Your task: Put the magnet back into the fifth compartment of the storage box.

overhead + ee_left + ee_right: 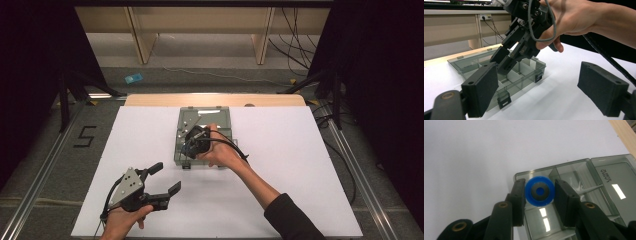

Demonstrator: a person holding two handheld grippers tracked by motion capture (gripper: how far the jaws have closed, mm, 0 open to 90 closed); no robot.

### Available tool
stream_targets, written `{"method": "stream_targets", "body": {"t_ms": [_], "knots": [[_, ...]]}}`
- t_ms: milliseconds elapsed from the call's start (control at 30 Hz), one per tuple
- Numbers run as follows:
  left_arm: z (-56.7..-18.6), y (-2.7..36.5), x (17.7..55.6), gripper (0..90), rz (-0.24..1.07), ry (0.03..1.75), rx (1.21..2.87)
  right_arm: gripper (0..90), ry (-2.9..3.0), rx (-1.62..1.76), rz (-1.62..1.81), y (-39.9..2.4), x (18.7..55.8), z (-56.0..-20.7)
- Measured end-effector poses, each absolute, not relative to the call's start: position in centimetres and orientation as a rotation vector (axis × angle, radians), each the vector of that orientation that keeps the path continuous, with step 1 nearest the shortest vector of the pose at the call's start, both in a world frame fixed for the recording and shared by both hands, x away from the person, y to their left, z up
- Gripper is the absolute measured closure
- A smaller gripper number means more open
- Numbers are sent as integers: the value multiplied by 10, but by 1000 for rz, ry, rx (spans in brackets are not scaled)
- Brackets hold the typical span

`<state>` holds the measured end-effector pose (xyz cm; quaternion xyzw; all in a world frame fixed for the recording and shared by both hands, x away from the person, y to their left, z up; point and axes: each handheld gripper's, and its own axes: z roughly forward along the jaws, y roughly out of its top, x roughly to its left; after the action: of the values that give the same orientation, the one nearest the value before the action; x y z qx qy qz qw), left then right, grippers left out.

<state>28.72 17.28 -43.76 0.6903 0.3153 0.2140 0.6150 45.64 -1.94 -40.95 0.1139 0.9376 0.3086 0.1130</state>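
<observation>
High view shows a white counter (300, 165) with a smoky, see-through compartment box (226, 125) lying open near its far middle, the lid folded back toward the far edge. The right hand-held gripper (189, 148) reaches in from the person's right hand (220, 152) and points down over the near-left part of the box. Right gripper view looks straight along its two black jaws: they pinch a blue round part (539, 191) with a grey ring and a blue centre on its face, one pad (519, 195) pressing on each side of it. That part hangs above a corner compartment of the box (574, 173), close to the box's outer wall, with the white counter (474, 157) beyond that wall; whether it touches the compartment floor cannot be told. Left gripper view shows the same right hand-held gripper (502, 58) tilted steeply down into the divided tray, its tips just above the partitions, a grey cable looped over the fingers (549, 42) that hold it. The left hand-held gripper (166, 178) rests low at the near-left of the counter, well apart from the box, its jaws spread wide with nothing between them; its two foam pads (482, 87) frame the left gripper view.
</observation>
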Motion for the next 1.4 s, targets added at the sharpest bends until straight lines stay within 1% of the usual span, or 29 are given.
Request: {"method": "stream_targets", "body": {"t_ms": [333,1067,1400], "knots": [[-438,172,287,159,491,730,1590,625,2763,357,891,-19,464,-415],[-438,173,287,159,490,729,1589,625,2836,346,777,5,475,-419],[-437,173,287,159,491,728,1589,624,2855,361,745,10,480,-427]]}}
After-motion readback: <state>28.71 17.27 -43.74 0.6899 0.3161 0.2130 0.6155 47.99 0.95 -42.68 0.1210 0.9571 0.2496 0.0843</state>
